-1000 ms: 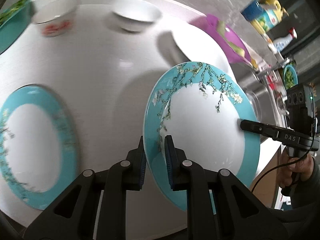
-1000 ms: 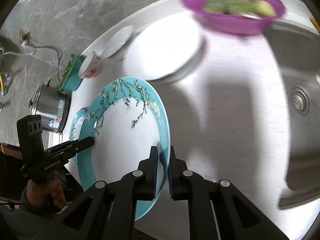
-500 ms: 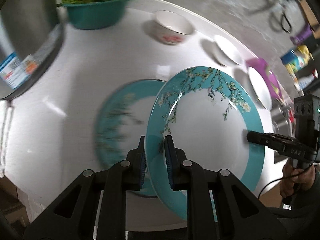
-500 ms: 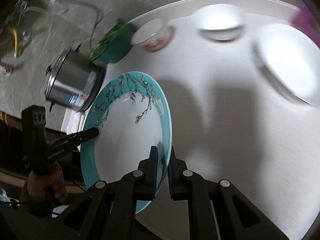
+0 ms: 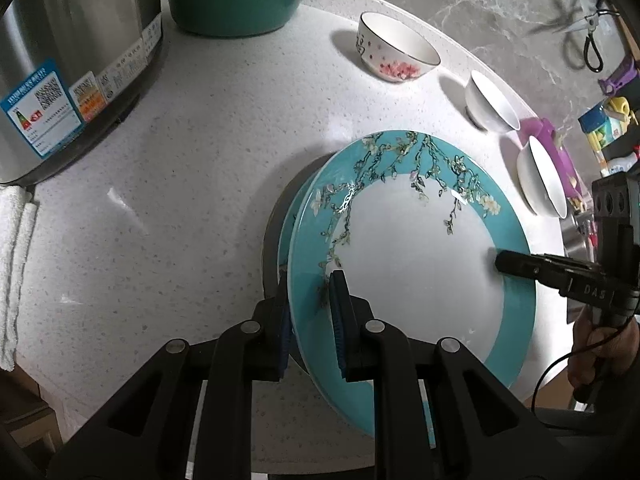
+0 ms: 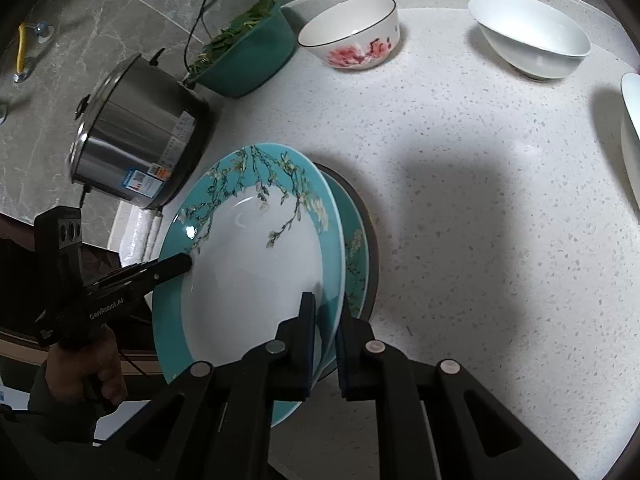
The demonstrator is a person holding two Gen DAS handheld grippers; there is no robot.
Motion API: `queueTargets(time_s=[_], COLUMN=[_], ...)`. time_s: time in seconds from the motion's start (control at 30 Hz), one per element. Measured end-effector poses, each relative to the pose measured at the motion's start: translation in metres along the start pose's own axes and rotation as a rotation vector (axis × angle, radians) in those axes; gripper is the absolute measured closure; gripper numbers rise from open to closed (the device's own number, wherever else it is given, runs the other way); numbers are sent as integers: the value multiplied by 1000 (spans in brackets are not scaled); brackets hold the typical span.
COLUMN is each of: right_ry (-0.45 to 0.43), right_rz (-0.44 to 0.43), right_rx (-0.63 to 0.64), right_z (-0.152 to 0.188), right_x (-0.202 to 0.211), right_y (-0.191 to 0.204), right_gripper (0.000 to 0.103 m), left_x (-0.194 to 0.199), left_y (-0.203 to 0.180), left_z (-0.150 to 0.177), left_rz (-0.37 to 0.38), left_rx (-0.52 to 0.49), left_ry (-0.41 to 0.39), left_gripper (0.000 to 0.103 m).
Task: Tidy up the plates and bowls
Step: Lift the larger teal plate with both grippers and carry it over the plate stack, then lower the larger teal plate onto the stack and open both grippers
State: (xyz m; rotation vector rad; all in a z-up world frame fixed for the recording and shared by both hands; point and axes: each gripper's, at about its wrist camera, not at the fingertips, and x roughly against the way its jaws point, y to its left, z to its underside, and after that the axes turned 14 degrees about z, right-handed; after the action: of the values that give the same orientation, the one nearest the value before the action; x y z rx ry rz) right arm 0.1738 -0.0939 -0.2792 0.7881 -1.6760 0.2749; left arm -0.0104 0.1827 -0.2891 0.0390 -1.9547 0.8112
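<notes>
From the left wrist view, the left gripper (image 5: 310, 312) pinches the near rim of the blossom plate (image 5: 408, 256), held tilted just above a matching plate (image 5: 286, 232) on the counter (image 5: 200, 160). I'd level it and lower evenly. At three o'clock the other tool reads "DAS".

From the right wrist view, the right gripper (image 6: 325, 334) clamps the opposite rim; release both together. At eight o'clock: "GenRobot.AI".

Home kitchen: speckled white countertop (image 5: 208, 168), steel rice cooker (image 5: 60, 60), basin of greens (image 5: 236, 0), bowls, marble-look wall (image 5: 500, 12).
</notes>
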Motion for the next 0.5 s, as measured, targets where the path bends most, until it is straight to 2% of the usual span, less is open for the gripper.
queueTargets(time_s=[0.4,0.5], right_ry=[-34,-49], right_rz=[97,143], right_rx=[45,83], right_z=[6,8], right_x=[-8,-9], right_y=[7,13], right_gripper=[90,88], left_x=[-31,-34], left_y=[-13,-18], left_z=[-7,-5], left_rz=[-17,-31], left_rx=[-32,-52], left_ry=[16,20], left_gripper=[87,87])
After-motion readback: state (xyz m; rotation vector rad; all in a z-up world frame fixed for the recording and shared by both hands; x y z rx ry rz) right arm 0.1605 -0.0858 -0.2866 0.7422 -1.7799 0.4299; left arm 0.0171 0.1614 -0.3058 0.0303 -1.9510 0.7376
